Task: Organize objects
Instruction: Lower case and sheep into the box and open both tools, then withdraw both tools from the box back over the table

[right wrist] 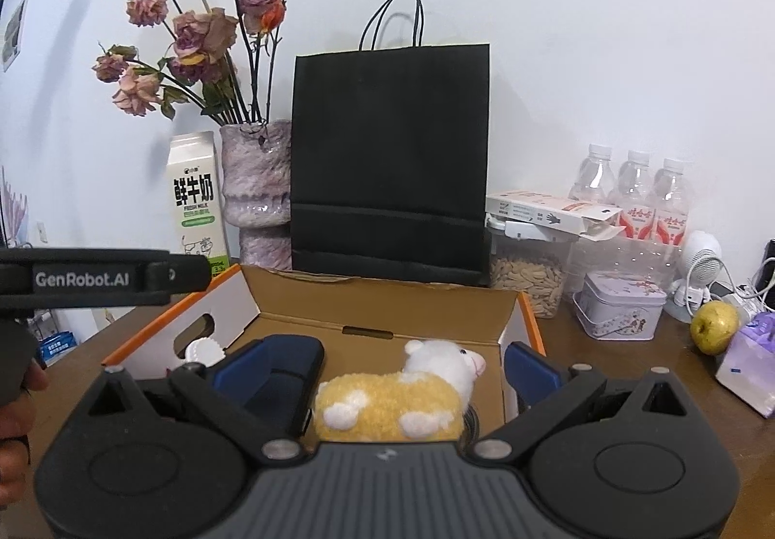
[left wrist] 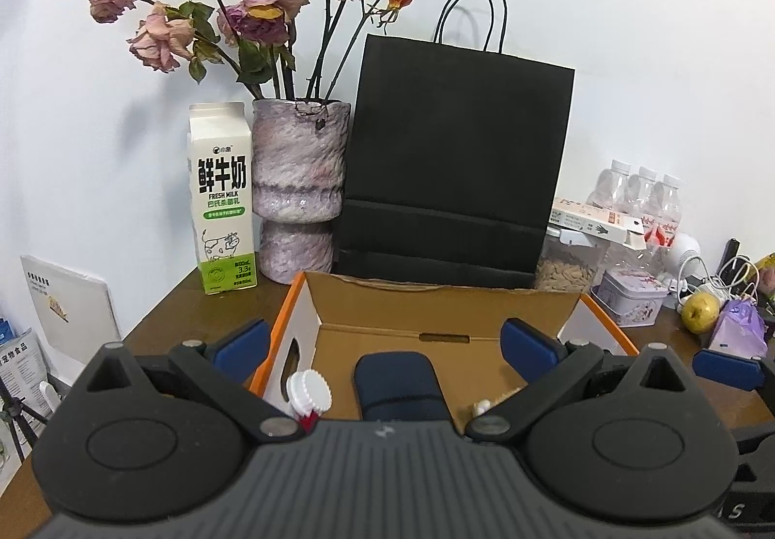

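An open cardboard box (left wrist: pixel 436 297) (right wrist: pixel 378 292) with orange edges sits on the brown table. Inside it lie a dark blue case (left wrist: pixel 397 386) (right wrist: pixel 286 386), a white ridged cap (left wrist: pixel 310 391) (right wrist: pixel 206 350) and a yellow-and-white plush sheep (right wrist: pixel 402 393). My left gripper (left wrist: pixel 385 345) hovers open over the box, above the case, with nothing between its fingers. My right gripper (right wrist: pixel 382 369) is open too; the sheep lies between and below its spread fingers, untouched by the pads. In the right wrist view the left gripper's body (right wrist: pixel 97 280) and a hand (right wrist: pixel 17 398) show at the left.
Behind the box stand a black paper bag (left wrist: pixel 455 161), a mottled vase of dried roses (left wrist: pixel 300 180) and a milk carton (left wrist: pixel 223 200). To the right are a seed jar (right wrist: pixel 528 277), a tin (right wrist: pixel 620 306), water bottles (right wrist: pixel 634 195), a pear (right wrist: pixel 714 326) and a purple packet (right wrist: pixel 753 360).
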A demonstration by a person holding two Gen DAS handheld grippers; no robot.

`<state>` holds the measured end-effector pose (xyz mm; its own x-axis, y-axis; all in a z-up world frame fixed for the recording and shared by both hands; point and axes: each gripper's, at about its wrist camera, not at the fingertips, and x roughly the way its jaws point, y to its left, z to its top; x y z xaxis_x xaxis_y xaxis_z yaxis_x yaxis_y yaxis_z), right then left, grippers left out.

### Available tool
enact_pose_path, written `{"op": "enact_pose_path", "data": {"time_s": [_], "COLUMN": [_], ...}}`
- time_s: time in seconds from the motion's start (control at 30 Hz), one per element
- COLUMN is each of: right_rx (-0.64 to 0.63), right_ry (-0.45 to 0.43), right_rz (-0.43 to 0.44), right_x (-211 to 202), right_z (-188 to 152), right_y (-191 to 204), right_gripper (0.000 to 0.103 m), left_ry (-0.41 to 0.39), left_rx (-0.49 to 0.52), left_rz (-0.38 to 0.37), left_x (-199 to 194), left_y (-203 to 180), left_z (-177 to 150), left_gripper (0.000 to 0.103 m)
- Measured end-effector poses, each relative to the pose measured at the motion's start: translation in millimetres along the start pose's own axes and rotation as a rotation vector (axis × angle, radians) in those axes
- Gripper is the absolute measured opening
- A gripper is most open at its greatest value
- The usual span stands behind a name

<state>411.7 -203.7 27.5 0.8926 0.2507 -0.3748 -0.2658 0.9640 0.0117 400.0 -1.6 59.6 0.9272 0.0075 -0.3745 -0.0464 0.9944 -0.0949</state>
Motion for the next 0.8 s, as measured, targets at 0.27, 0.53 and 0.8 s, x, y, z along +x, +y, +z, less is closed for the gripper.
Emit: {"op": "enact_pose_path", "data": {"time_s": [0.27,0.53,0.8], "right_rx": [0.0,-0.004,-0.001], "right_ry": [-0.009,-0.016,-0.008], "right_rz": [-0.004,-0.005,-0.01], "right_x": [-30,-62,-91], "right_z": [-12,-28,-44], "right_y": [-3,-3,-4], "right_gripper": [0.103,0.103,0.103], "left_ry": [-0.002,0.005,0.02], "left_rx": [-0.008,0.001,0.008], "left_rz": [-0.002,-0.006,-0.013], "left_x": [-28,-54,-81], "left_y": [1,-2,-7], "left_z": [-9,-21,-35], "left_gripper": [0.103,0.103,0.103]}}
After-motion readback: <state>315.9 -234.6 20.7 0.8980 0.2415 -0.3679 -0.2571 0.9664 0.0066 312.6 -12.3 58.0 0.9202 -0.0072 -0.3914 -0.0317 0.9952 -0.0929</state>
